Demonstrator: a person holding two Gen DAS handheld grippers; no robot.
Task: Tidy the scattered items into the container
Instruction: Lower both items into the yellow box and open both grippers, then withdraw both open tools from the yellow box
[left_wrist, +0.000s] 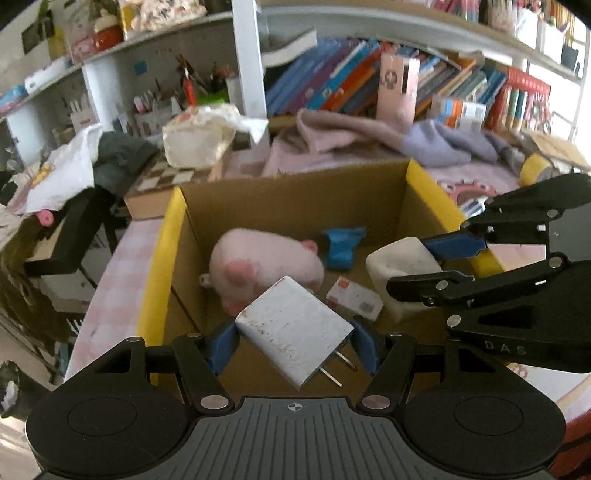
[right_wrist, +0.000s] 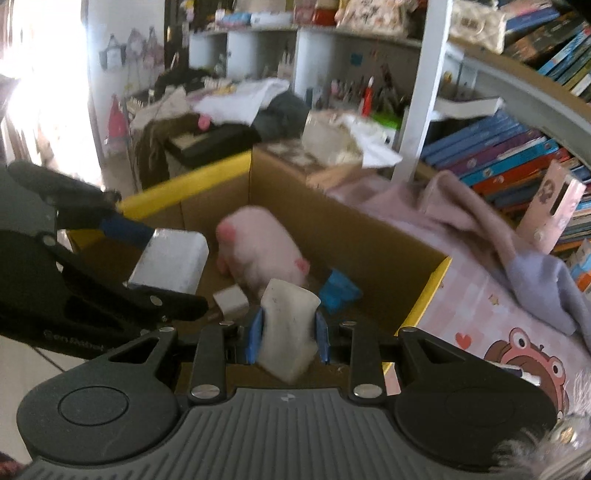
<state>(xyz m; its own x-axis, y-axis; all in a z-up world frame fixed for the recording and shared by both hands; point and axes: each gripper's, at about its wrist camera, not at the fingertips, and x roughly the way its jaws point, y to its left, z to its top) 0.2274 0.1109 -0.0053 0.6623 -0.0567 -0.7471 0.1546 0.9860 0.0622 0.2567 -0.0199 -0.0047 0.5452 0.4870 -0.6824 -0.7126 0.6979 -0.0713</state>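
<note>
A cardboard box (left_wrist: 295, 195) with yellow rims stands open on a pink bed. Inside lie a pink plush pig (left_wrist: 266, 264), a blue crumpled thing (left_wrist: 343, 245) and a small white card (left_wrist: 354, 299). My left gripper (left_wrist: 295, 345) is shut on a white plug charger (left_wrist: 291, 328), prongs pointing down right, above the box's near side. My right gripper (right_wrist: 288, 334) is shut on a white soft case (right_wrist: 290, 328), also over the box (right_wrist: 373, 236). Each gripper shows in the other's view: the right one (left_wrist: 436, 262) with the case (left_wrist: 402, 266), the left one (right_wrist: 147, 262) with the charger (right_wrist: 170, 260).
Bookshelves with leaning books (left_wrist: 354, 77) stand behind the bed. Pink and lilac cloths (left_wrist: 388, 136) lie beyond the box, a chessboard (left_wrist: 166, 177) with a white bag (left_wrist: 199, 136) at its far left. A small white cube (right_wrist: 231, 301) lies in the box. A cartoon print (right_wrist: 524, 354) marks the sheet.
</note>
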